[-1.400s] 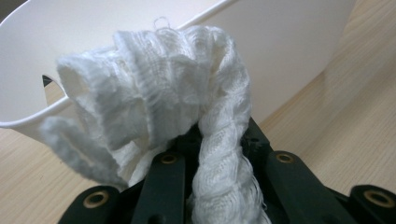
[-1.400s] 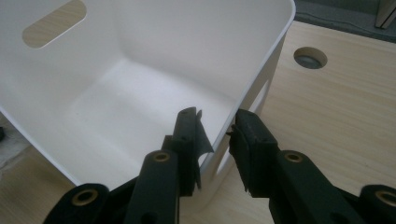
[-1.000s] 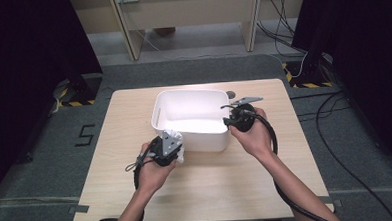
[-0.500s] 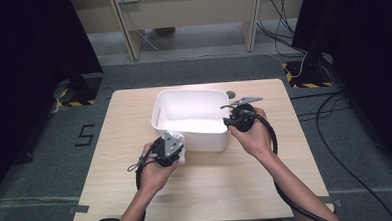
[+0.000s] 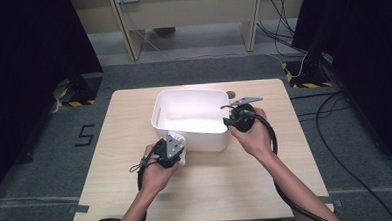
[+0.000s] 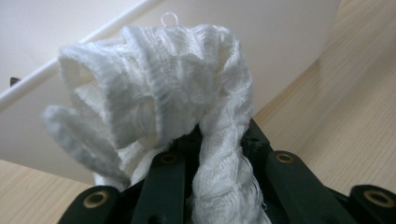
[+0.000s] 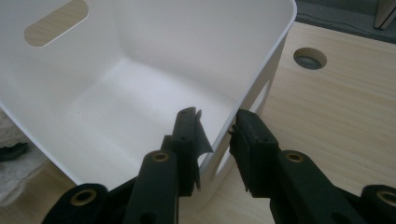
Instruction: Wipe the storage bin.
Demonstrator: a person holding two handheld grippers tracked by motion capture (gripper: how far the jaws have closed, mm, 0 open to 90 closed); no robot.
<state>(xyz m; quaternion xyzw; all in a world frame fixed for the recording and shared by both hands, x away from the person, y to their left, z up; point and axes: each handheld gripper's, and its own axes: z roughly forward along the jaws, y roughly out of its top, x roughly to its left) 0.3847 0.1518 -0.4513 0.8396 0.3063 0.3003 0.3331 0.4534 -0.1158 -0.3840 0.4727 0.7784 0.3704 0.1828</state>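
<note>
Now clamped tight on a bunched white cloth (image 6: 159, 93) by the left gripper (image 5: 171, 150), just outside the white bin (image 5: 185, 132) at its 7 o'clock corner. Right gripper (image 7: 215, 135) pinching the bin's wall at 3 o'clock.

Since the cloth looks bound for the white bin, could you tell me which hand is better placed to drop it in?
Probably the left: the left gripper already clamps the cloth beside the bin, while the right gripper straddles the bin's wall.
</note>
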